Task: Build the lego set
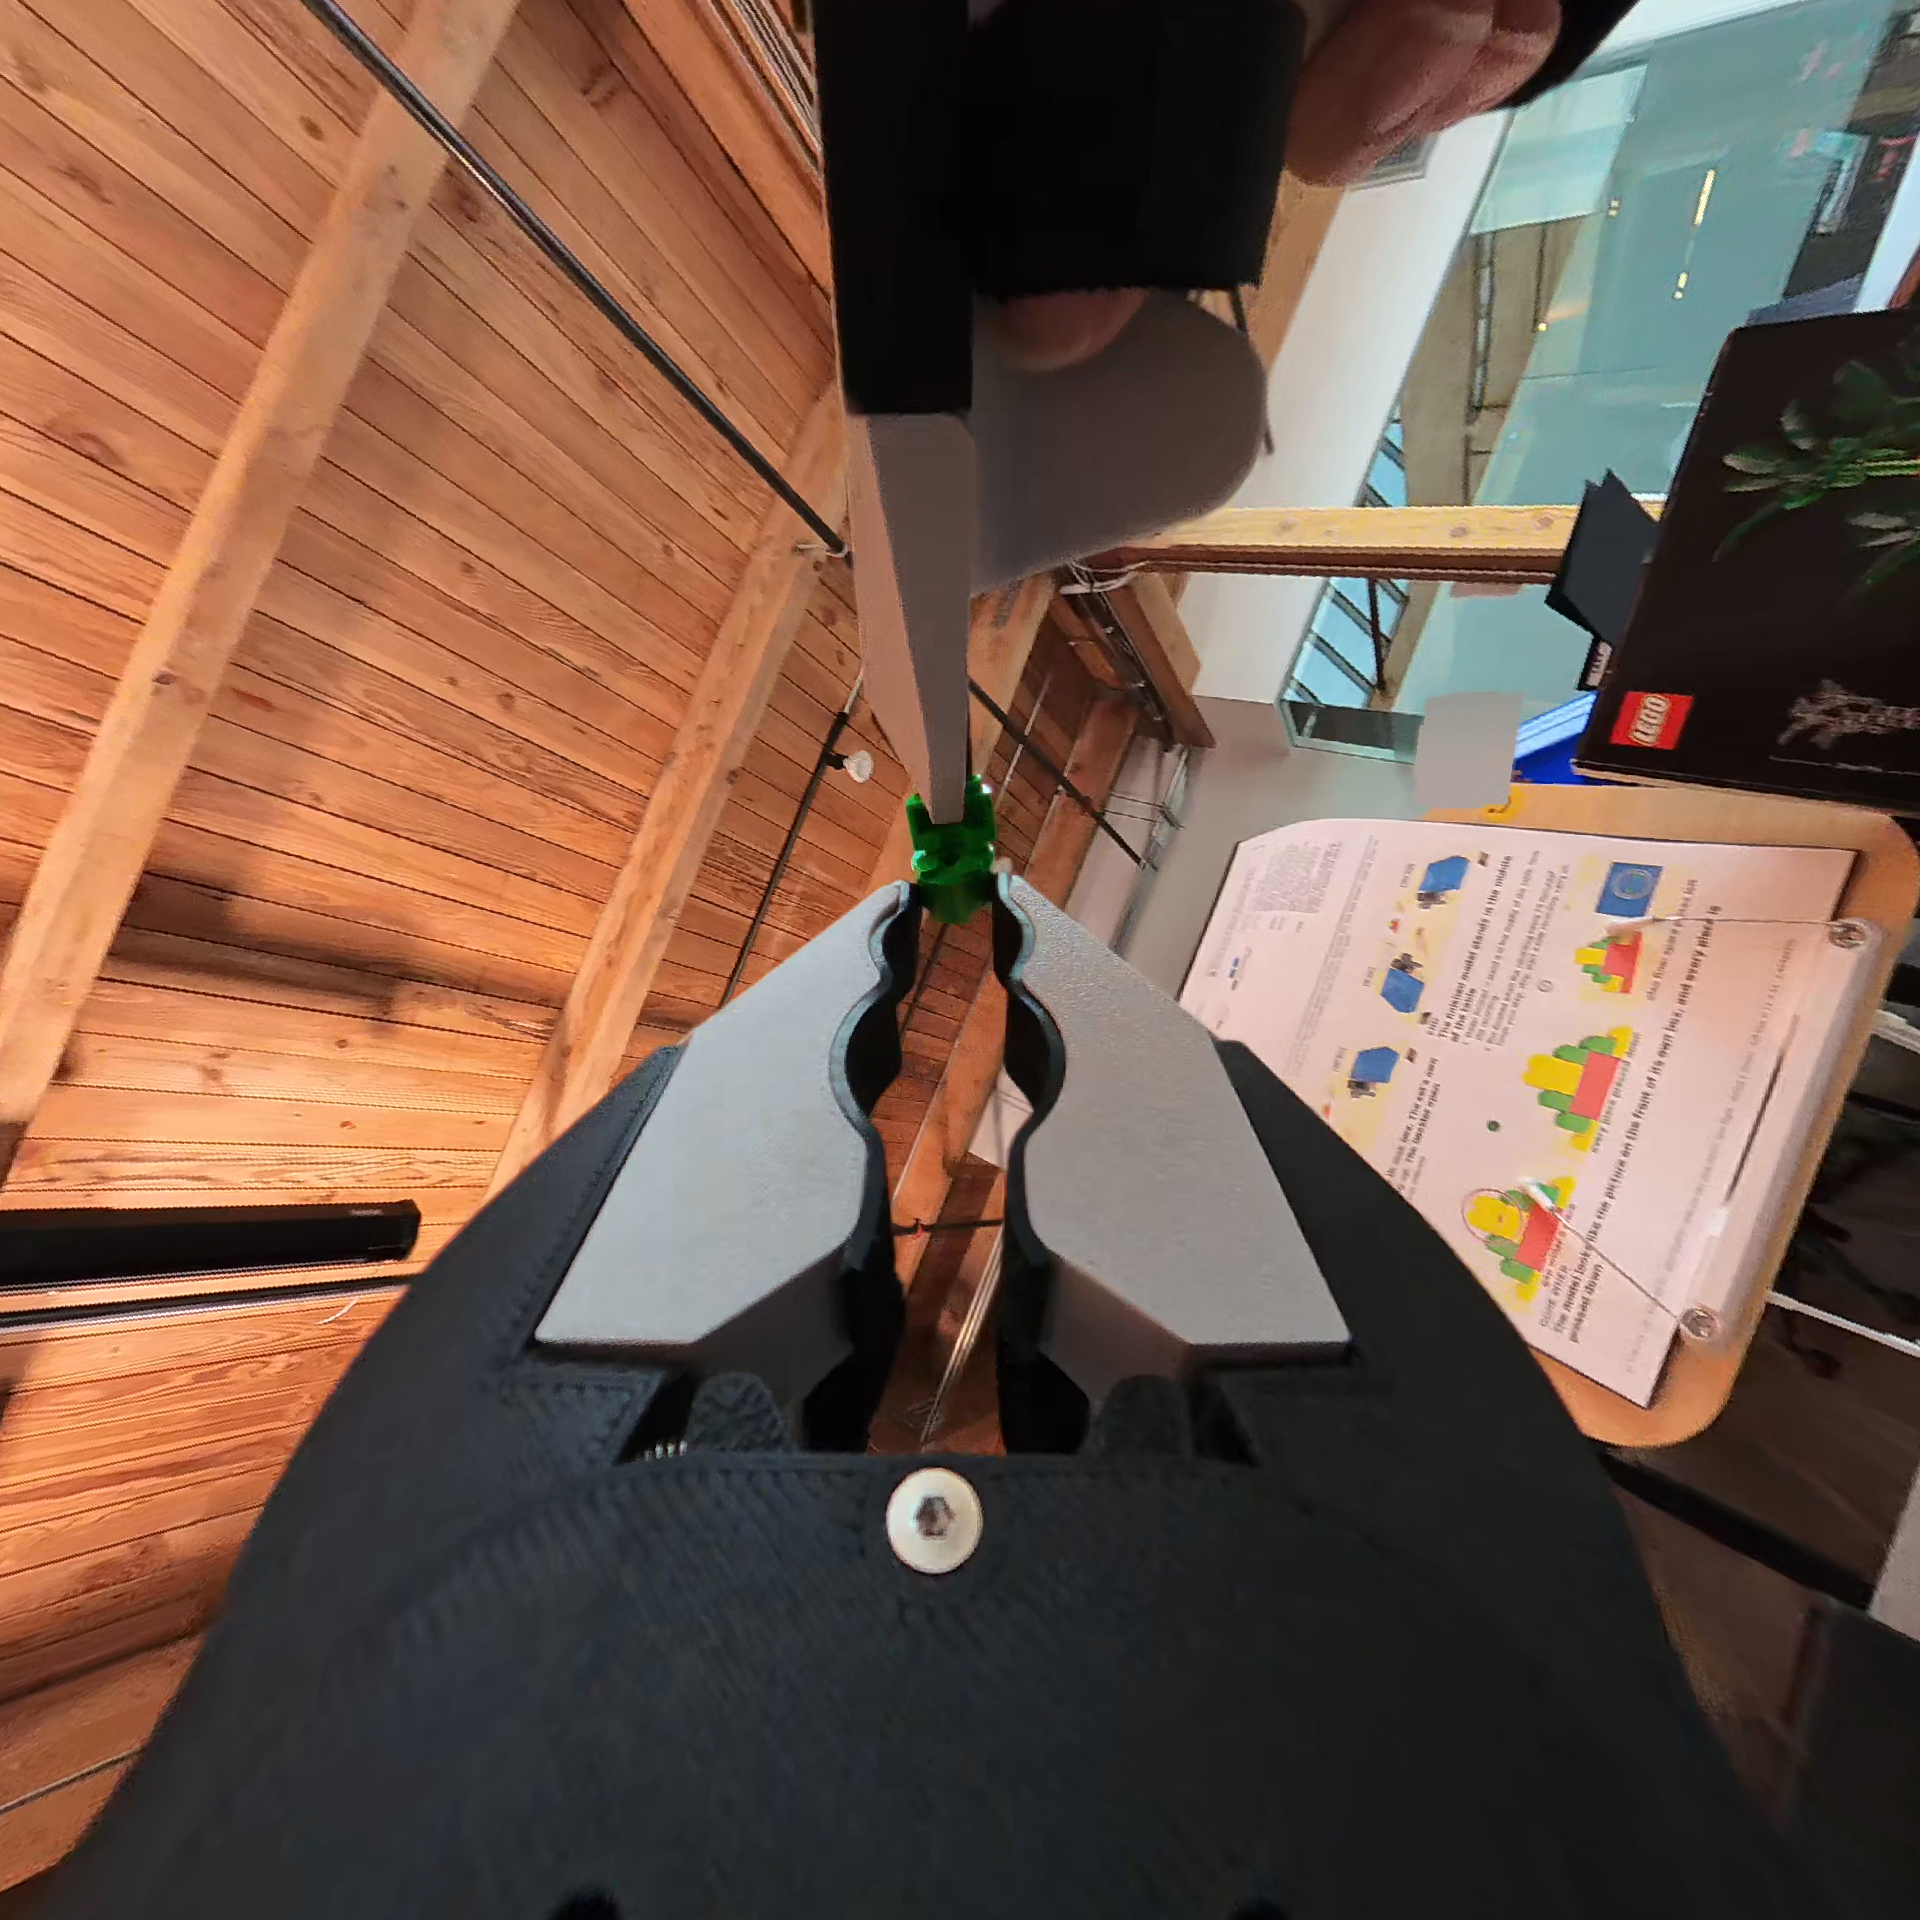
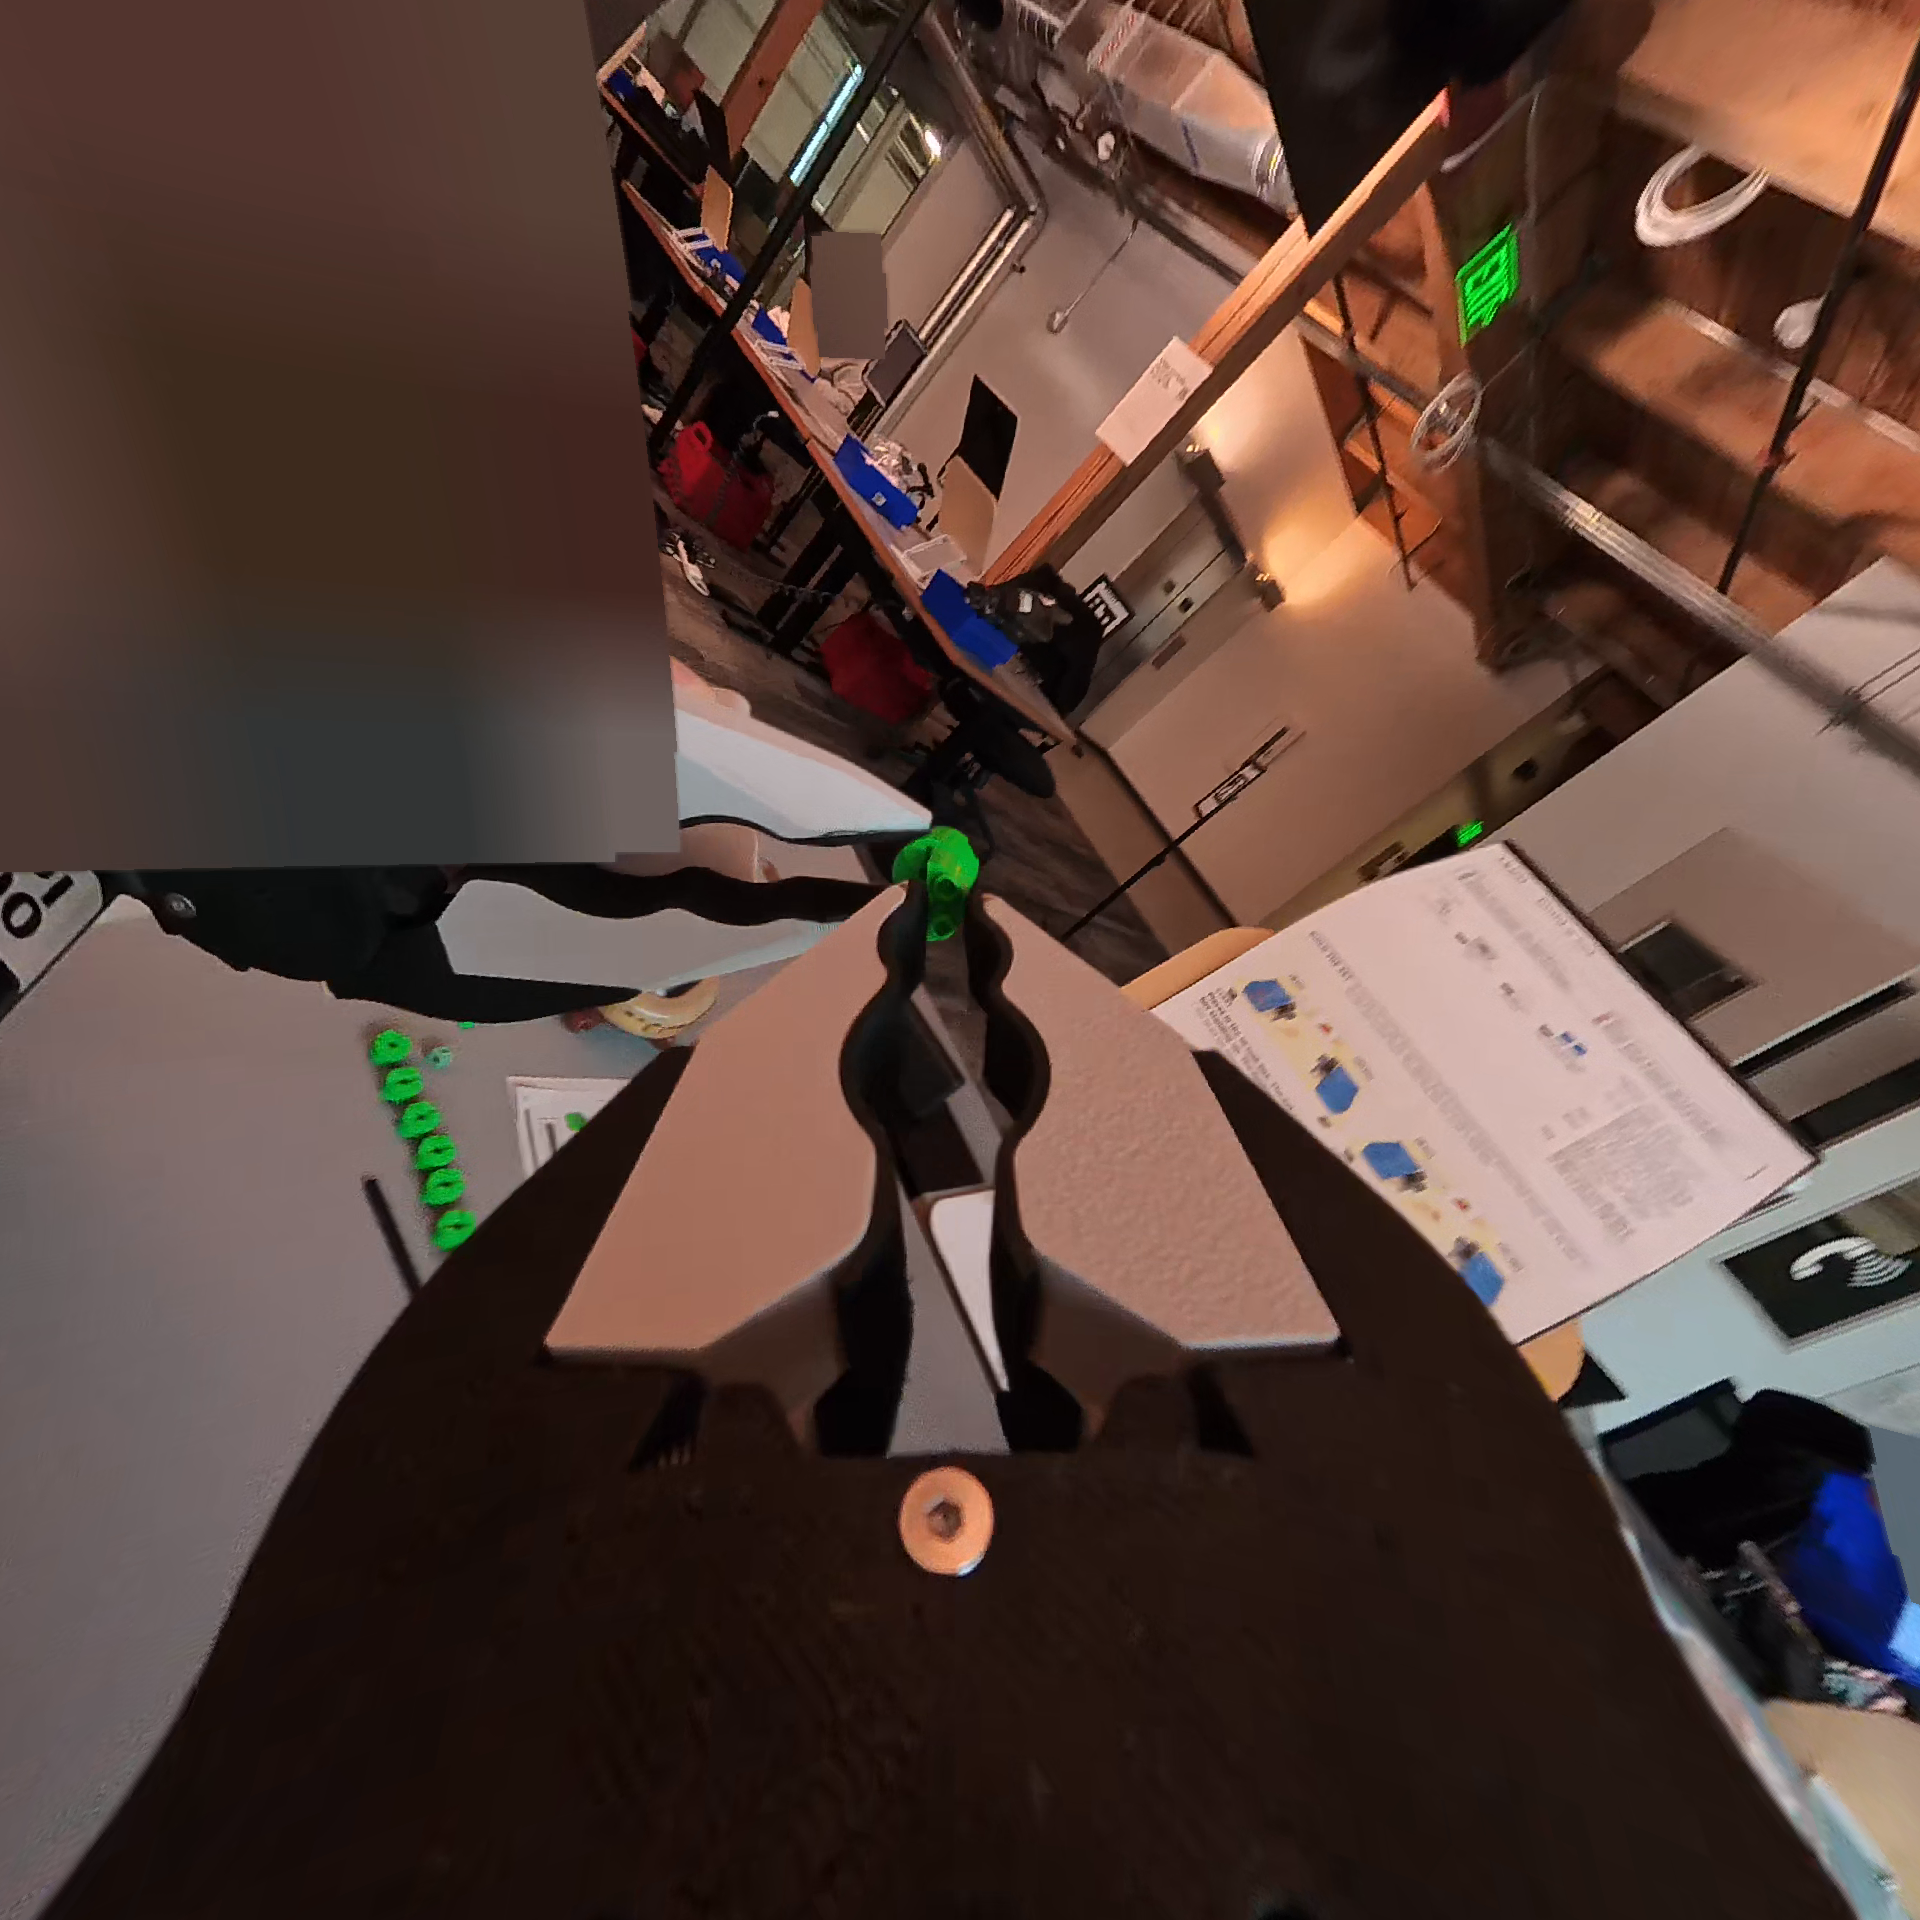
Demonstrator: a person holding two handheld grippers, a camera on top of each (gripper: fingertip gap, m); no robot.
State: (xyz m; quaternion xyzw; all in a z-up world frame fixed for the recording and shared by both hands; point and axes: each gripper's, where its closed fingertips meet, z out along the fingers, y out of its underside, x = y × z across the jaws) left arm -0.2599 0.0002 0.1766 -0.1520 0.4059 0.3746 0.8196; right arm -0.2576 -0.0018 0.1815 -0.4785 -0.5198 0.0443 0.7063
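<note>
We are joining two small green pieces in mid-air, up off the counter. Our left tongs are pinching a green lego piece right at their tips, jaws nearly closed on it. From the far side, our right tongs are coming in tip to tip, and they look to be touching that green cluster. In the right wrist view, the right tongs are clamping a bright green lego bit at their tips, while the left tongs are reaching in from the left, pointing at the same spot.

We judge this to be the mating step: one green part is being pressed onto the other. Whether they are already clicked together, we cannot tell; the tips are hiding the joint. The next move is calling for a straight, aligned push with both grips holding firm, since parts this small could twist or pop out.

Both tools are tilted upward, the left view facing a wooden ceiling. A hand is wrapping the right tool's handle. A row of spare green pieces is waiting on the counter at near left, and an instruction sheet on a wooden board is standing at right, beside the dark set box.
</note>
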